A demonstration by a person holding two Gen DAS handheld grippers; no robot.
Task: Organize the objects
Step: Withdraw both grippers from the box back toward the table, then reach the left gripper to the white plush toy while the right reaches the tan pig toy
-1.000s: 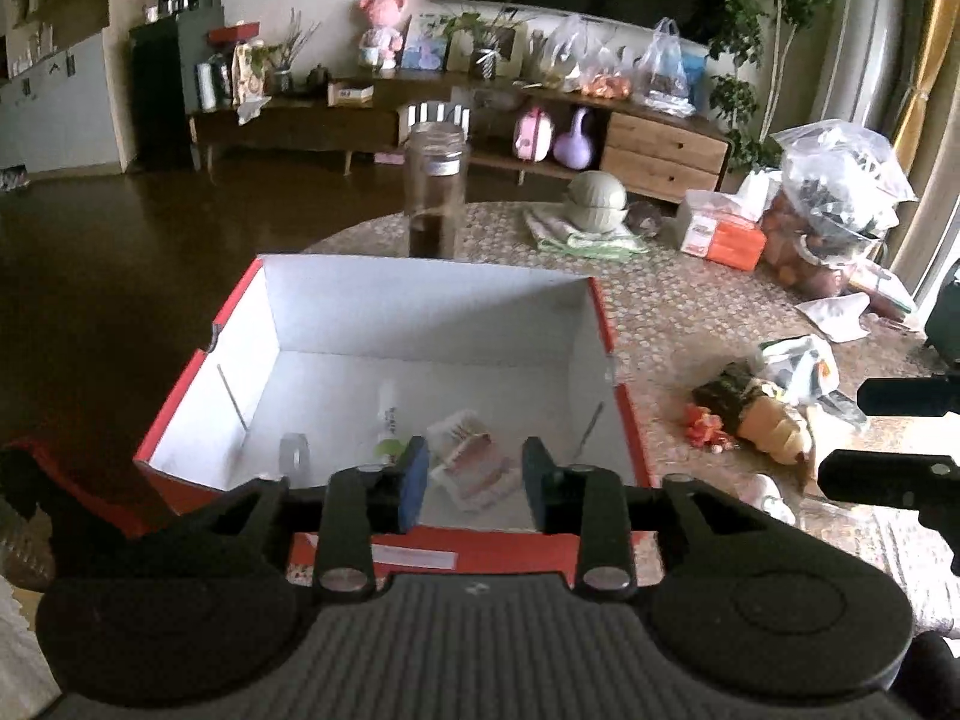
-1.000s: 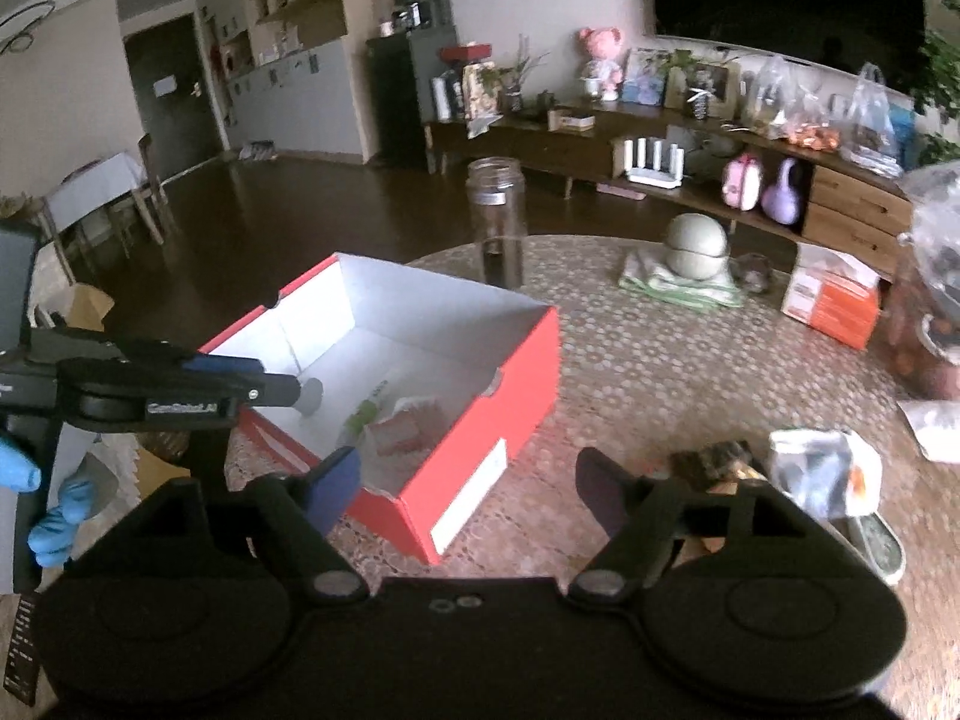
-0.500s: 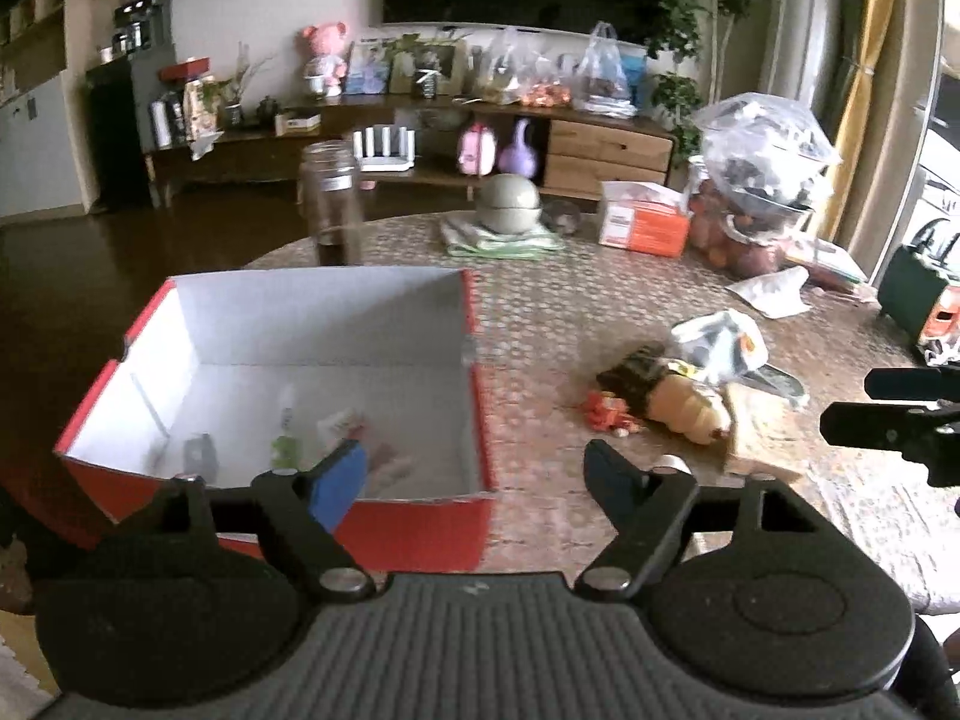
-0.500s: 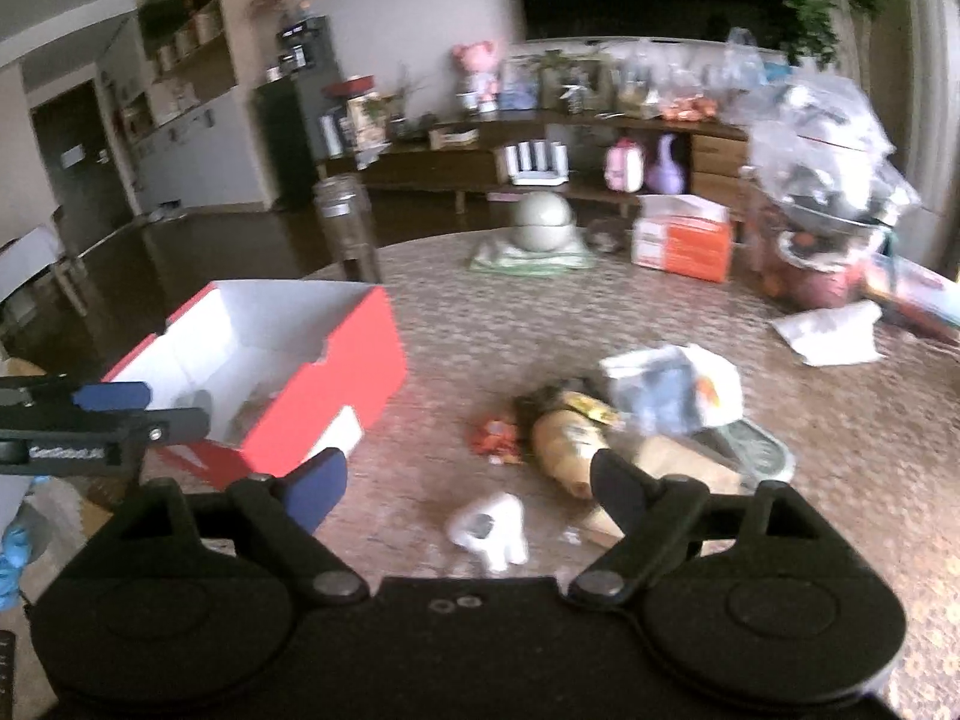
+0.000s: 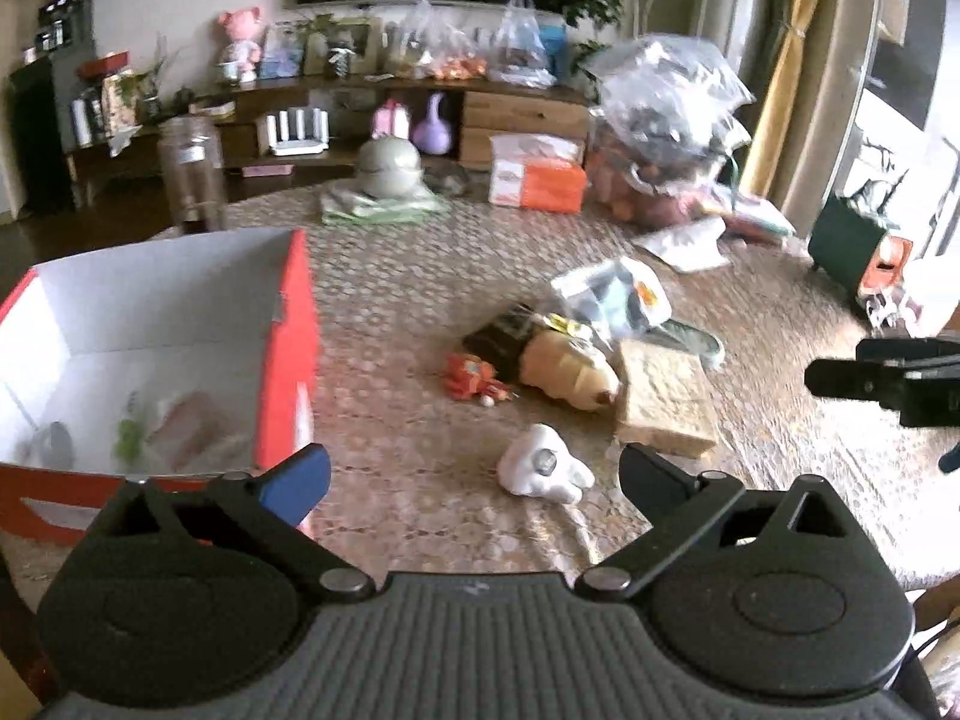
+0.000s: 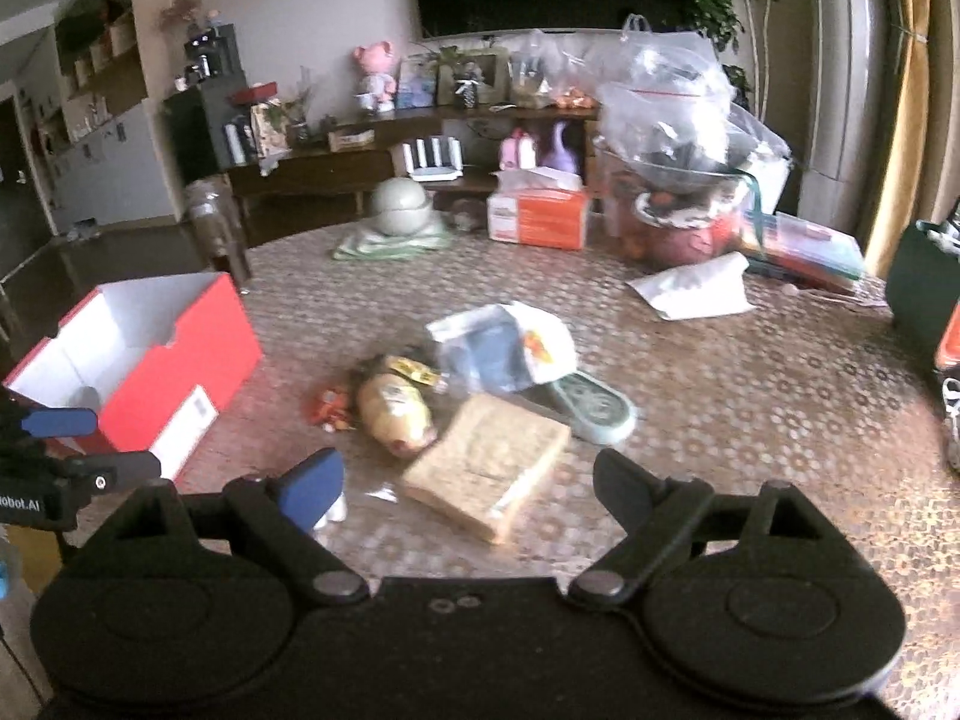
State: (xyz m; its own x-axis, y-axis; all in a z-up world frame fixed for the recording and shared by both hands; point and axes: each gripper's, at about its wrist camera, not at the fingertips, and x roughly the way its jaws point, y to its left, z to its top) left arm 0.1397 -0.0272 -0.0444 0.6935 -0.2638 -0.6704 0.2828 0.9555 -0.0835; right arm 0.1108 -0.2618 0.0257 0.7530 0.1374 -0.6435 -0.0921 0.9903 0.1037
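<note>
The left gripper (image 5: 474,474) is seen with its jaws opening wide and nothing between them; a small white toy (image 5: 543,471) lies on the table (image 5: 420,276) just ahead. The right gripper (image 6: 468,480) is likewise spread and empty, with a tan flat packet (image 6: 489,468) ahead of it. A red box (image 5: 288,324) (white inside, a few small items at its bottom) stands at nine o'clock from the scattered things.
</note>
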